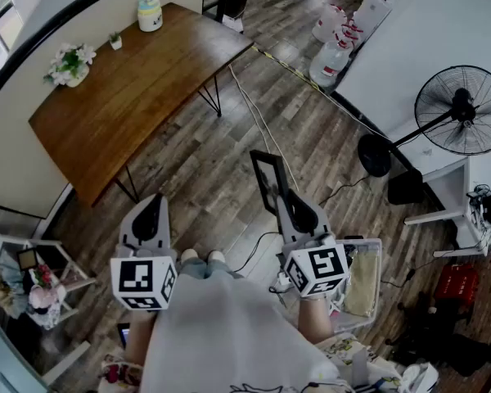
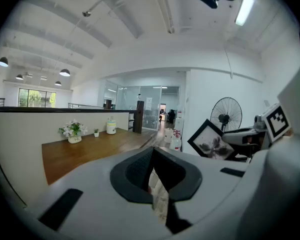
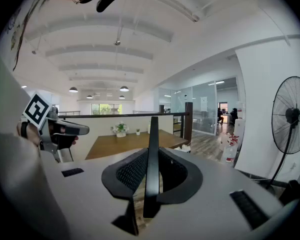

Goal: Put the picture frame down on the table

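The black picture frame (image 1: 266,174) stands upright over the wood floor, with my right gripper (image 1: 281,196) shut on its lower edge. The right gripper view shows the frame (image 3: 152,154) edge-on, clamped between the jaws. The left gripper view shows its front face (image 2: 210,140), a dark print in a white mat. My left gripper (image 1: 151,201) hangs level with the right one, shut with nothing in it. The long brown wooden table (image 1: 139,88) lies ahead and to the left, well apart from both grippers.
On the table's far end are a white flower pot (image 1: 69,64), a small plant (image 1: 114,41) and a jar (image 1: 150,12). A standing fan (image 1: 462,109) is at the right and water bottles (image 1: 335,47) beyond. Cables (image 1: 258,117) cross the floor.
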A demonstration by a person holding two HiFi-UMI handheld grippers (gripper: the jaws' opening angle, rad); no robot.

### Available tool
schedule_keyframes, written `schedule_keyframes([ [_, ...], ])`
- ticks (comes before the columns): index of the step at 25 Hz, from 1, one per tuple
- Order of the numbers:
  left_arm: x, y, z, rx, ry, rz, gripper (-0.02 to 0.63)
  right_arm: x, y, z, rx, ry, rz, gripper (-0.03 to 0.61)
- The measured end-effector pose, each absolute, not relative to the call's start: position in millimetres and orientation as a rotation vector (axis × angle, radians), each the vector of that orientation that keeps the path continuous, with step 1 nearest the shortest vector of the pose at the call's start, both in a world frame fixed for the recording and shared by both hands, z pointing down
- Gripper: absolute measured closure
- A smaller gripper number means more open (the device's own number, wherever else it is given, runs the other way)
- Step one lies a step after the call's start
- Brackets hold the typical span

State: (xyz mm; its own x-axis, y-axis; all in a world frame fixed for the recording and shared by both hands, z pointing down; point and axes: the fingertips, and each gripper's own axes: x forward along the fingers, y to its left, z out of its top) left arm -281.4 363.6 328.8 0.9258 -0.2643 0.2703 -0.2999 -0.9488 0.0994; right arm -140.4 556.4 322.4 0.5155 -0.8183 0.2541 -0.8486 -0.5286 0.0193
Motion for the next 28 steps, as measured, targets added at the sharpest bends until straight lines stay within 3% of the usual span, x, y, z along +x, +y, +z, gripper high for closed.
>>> schedule_keyframes([
  [15, -280.7, 382.3, 329.8, 2.932, -0.504, 0.400, 0.611, -130.8, 580.8, 320.0, 2.639, -1.497, 0.338, 0.518],
  [28, -230.7, 314.7, 344.8, 2.922, -0.498, 0.401, 0.611, -82.5, 516.6, 336.7, 2.630, -1.476, 0.367, 0.518],
])
